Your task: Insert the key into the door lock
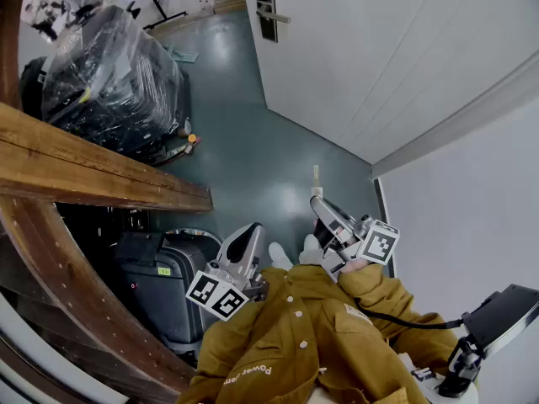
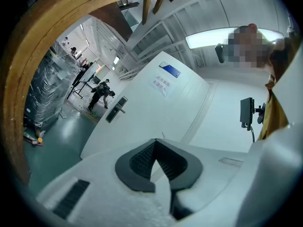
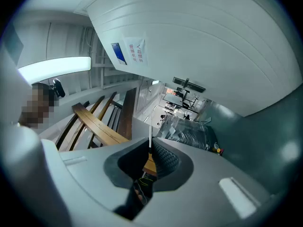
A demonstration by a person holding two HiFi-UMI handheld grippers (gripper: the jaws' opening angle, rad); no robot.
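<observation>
The white door (image 1: 387,49) stands at the upper right of the head view, with its black lock plate and lever handle (image 1: 267,11) far ahead. In the left gripper view the same lock (image 2: 117,109) shows on the door (image 2: 156,112). My right gripper (image 1: 319,200) is shut on a thin pale key (image 1: 317,174), which sticks out forward over the green floor, well short of the door. The right gripper view shows the key (image 3: 150,137) edge-on between the pads of my right gripper (image 3: 150,149). My left gripper (image 1: 250,231) is shut and holds nothing, and its pads meet (image 2: 155,145).
A wooden handrail (image 1: 93,171) curves along the left. Behind it stand a plastic-wrapped black stack (image 1: 109,82) and a dark suitcase (image 1: 156,284). A black device on a stand (image 1: 497,318) sits at the lower right. People stand far off (image 2: 100,91) beyond the door.
</observation>
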